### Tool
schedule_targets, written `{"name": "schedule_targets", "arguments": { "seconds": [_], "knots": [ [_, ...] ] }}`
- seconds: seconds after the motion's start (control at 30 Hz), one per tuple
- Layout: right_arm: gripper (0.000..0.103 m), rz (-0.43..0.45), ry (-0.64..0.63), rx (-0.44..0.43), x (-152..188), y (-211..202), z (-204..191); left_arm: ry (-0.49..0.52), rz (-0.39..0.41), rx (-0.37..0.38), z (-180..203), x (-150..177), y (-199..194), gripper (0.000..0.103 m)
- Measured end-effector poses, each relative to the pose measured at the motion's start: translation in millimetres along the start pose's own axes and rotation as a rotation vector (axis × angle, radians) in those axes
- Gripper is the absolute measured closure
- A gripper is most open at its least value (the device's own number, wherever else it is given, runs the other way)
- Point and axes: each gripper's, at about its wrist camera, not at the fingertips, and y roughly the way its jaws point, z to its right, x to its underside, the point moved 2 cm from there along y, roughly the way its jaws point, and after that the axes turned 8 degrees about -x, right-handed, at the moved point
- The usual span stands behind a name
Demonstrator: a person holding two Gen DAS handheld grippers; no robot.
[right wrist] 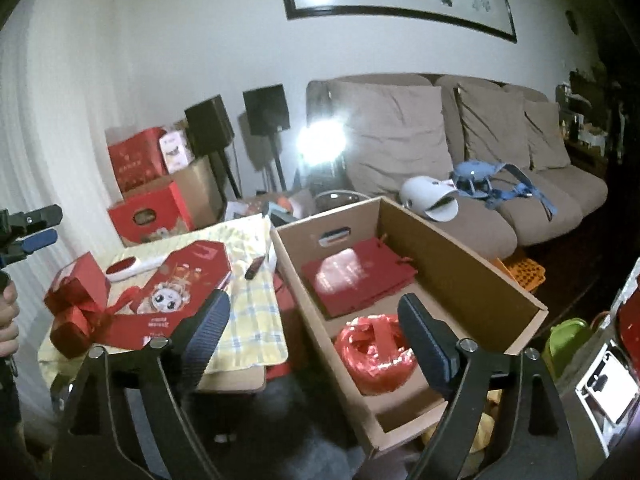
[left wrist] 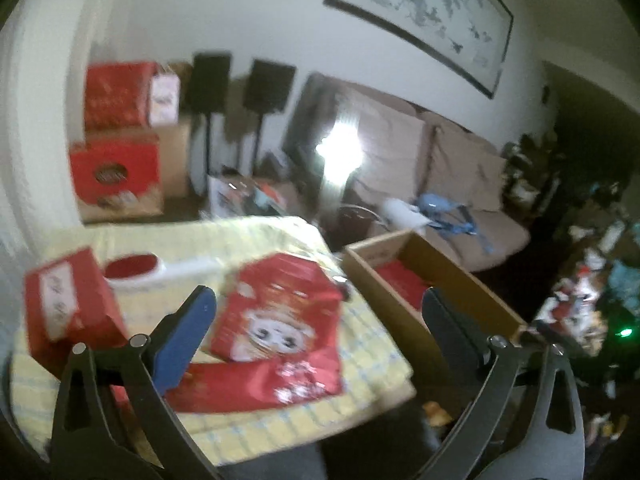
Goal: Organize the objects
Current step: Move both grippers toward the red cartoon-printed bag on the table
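Note:
A red gift box with a cartoon face (left wrist: 276, 312) (right wrist: 180, 284) lies on a small table with a yellow checked cloth (left wrist: 372, 344) (right wrist: 252, 312). A smaller red box (left wrist: 68, 304) (right wrist: 80, 280) with red ribbon (right wrist: 76, 312) sits at the table's left. An open cardboard box (right wrist: 460, 248) (left wrist: 452, 276) stands to the right; it holds a flat red bag (right wrist: 356, 276) and a red plastic bundle (right wrist: 376, 352). My left gripper (left wrist: 320, 312) is open above the table, empty. My right gripper (right wrist: 314, 320) is open and empty, near the cardboard box's front left.
A white dish with a red inside (left wrist: 132, 268) (right wrist: 128, 266) and a dark remote (right wrist: 255, 268) lie on the table. Red boxes are stacked at the back left (right wrist: 148, 184). A beige sofa (right wrist: 500, 152) with a white cap and blue straps stands behind. A green container (right wrist: 568, 340) stands at right.

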Motion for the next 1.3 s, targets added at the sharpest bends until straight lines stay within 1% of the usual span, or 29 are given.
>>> {"name": "schedule_targets", "arguments": {
  "seconds": [0.07,0.13,0.23,0.33,0.5,0.57,0.63,0.7,0.77,0.83,0.93,1.07,1.3],
  "knots": [
    [0.007,0.015,-0.008,0.013,1.7,1.0,1.1,0.006,0.029,-0.060,-1.9,0.5,2.0,0.000],
    [0.004,0.021,-0.026,0.021,5.0,4.1,1.2,-0.010,0.052,-0.094,-7.5,1.4,5.5,0.000],
    [0.003,0.026,-0.060,0.020,9.8,10.6,0.6,-0.043,0.063,-0.143,-13.4,1.7,14.4,0.000],
    [0.003,0.040,-0.070,0.022,11.3,11.7,2.9,-0.071,0.059,-0.162,-20.2,1.3,23.6,0.000],
    [0.001,0.095,-0.053,0.038,12.7,8.5,14.0,-0.117,0.034,-0.189,-34.0,1.6,39.8,0.000],
    [0.001,0.093,-0.039,0.022,13.4,10.2,18.2,-0.127,0.022,-0.196,-37.3,3.6,45.4,0.000],
    [0.001,0.092,-0.016,-0.023,14.5,11.4,22.0,-0.130,-0.003,-0.194,-40.3,6.6,53.7,0.000],
    [0.001,0.093,0.014,-0.065,15.4,12.2,25.2,-0.117,-0.038,-0.188,-39.0,8.6,62.1,0.000],
    [0.001,0.090,0.020,-0.074,16.9,12.7,24.7,-0.090,-0.053,-0.179,-36.8,9.7,70.1,0.000],
    [0.001,0.081,0.006,-0.063,18.0,14.2,21.3,-0.057,-0.057,-0.189,-32.9,9.1,76.5,0.000],
    [0.001,0.072,-0.022,-0.049,18.3,16.8,14.5,-0.029,-0.055,-0.180,-27.1,7.3,81.1,0.000],
    [0.001,0.050,-0.037,-0.035,19.2,22.7,9.4,-0.020,-0.042,-0.169,-27.0,7.3,81.4,0.000],
    [0.001,0.013,-0.048,-0.003,20.5,33.6,1.3,0.012,-0.030,-0.188,-37.0,10.9,81.0,0.000]
  ]
}}
